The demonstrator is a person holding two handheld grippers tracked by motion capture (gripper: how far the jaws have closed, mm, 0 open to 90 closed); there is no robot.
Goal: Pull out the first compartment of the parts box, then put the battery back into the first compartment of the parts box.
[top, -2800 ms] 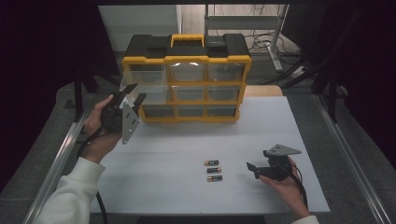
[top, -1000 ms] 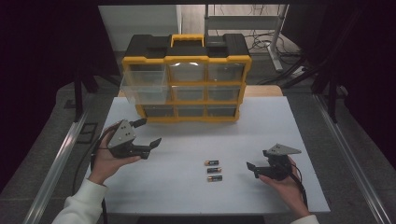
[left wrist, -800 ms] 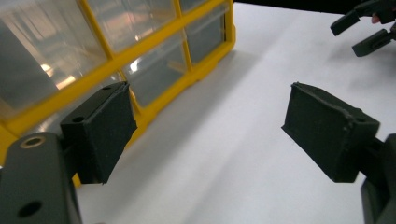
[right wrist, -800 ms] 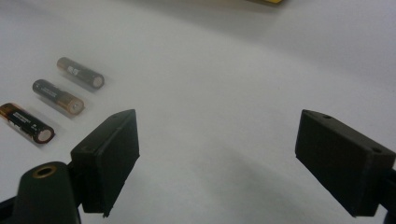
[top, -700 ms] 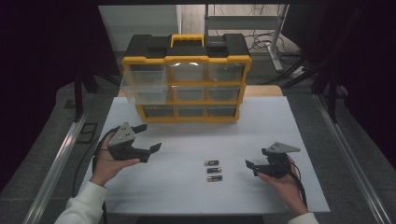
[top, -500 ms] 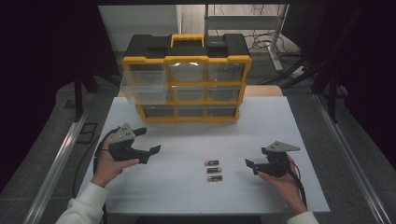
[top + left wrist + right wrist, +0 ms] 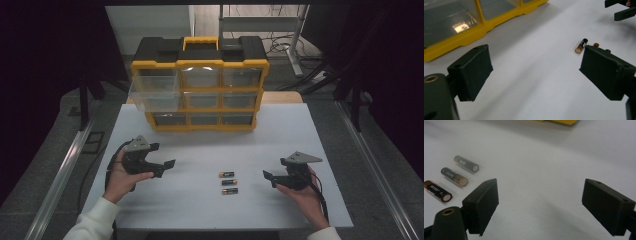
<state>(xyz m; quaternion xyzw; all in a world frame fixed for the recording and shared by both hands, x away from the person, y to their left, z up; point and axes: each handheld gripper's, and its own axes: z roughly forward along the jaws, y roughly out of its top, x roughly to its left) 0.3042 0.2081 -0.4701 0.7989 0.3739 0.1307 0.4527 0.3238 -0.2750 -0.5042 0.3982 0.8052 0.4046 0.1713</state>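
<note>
Left gripper (image 7: 159,156) lower than before, jaws just opened wide and empty, batteries (image 7: 229,182) well apart

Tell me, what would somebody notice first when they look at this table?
Probably the big yellow and black drawer box at the far edge of the white table, its top-left clear drawer pulled out. Next, the three small batteries lying in a row in the middle, between the open left gripper and the open right gripper.
</note>
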